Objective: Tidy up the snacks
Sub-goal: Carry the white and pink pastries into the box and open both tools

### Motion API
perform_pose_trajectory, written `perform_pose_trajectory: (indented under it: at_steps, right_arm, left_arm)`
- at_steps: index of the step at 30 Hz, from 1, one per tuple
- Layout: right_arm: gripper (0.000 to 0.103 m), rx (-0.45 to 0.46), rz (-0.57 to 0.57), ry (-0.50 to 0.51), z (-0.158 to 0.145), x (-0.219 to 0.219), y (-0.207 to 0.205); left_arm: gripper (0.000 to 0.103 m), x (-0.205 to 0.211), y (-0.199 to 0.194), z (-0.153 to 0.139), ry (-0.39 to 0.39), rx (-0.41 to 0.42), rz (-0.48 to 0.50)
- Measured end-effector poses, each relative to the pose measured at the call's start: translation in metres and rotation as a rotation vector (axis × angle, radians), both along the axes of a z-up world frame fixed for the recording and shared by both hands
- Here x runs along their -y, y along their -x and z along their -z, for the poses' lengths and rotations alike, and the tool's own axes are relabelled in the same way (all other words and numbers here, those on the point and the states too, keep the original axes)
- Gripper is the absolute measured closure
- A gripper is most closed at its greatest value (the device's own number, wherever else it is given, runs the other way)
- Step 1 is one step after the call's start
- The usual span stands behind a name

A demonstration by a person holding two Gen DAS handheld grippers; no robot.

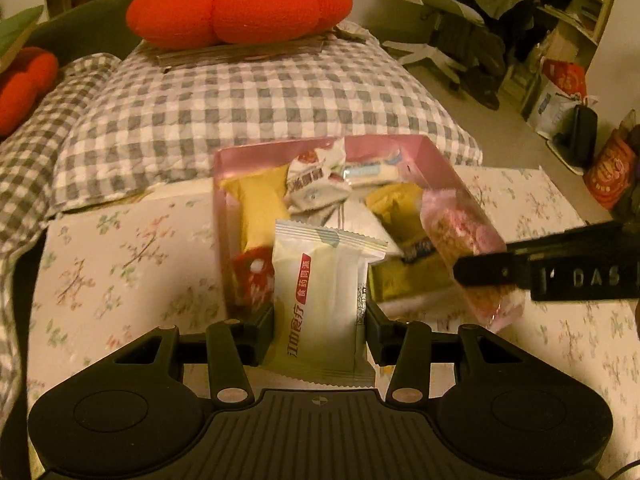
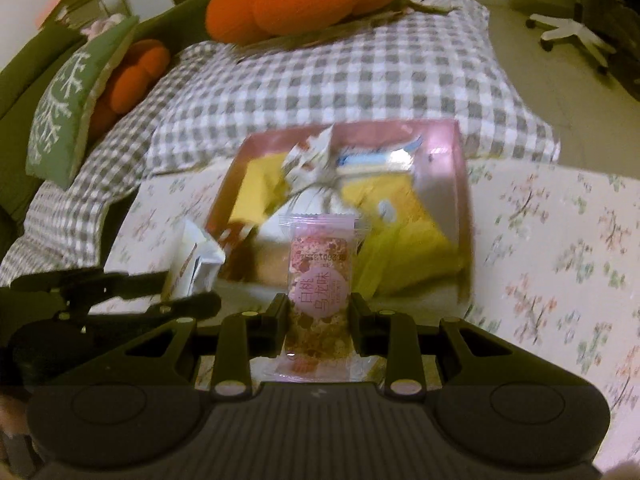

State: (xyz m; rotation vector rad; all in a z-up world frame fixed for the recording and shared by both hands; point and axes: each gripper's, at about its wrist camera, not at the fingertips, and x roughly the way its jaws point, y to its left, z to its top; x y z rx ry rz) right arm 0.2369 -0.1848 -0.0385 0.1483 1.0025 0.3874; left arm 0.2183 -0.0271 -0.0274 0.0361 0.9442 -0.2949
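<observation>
A grey-and-white checked quilt (image 1: 256, 96) fills the far ground, bearing an orange pumpkin-shaped cushion (image 1: 240, 4); nearer lies a floral-print surface (image 1: 120, 264), bare to either side of a translucent pink box (image 1: 436, 160). The box stands open-topped near the quilt's edge and is crowded with wrapped snacks: yellow packets, a white-and-red packet, and others too overlapped or blurred to tell apart. The left gripper (image 1: 320, 320) is clenched on a pale cream snack packet (image 1: 320, 296) with a red label, held upright in front of the box's near wall; its lower edge is hidden behind the gripper body. The right gripper (image 2: 320, 320) is clamped on a clear pink-printed snack bar (image 2: 318, 292), likewise upright before the box. In the right wrist view the box is smeared by motion blur.
</observation>
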Motion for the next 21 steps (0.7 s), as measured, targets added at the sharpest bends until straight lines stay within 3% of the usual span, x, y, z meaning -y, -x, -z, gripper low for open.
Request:
perform_pose_trajectory:
  at_steps: [6,15,21]
  right_arm:
    - [0.074,-0.008,-0.004,0.044,0.008,-0.003,-0.042]
    - [0.074,-0.006,-0.006,0.088,0.026,-0.023,-0.078]
    - [0.070,-0.012,0.065,0.016,0.028,-0.016,-0.089]
  left_arm:
    - [0.059,0.006,-0.038,0.013,0.028,-0.030,-0.033]
    - [0.059,0.007,-0.066,0.027,0.005,0.003,-0.035]
    - [0.054,0.003,-0.072,0.025,0.040,0.005,-0.026]
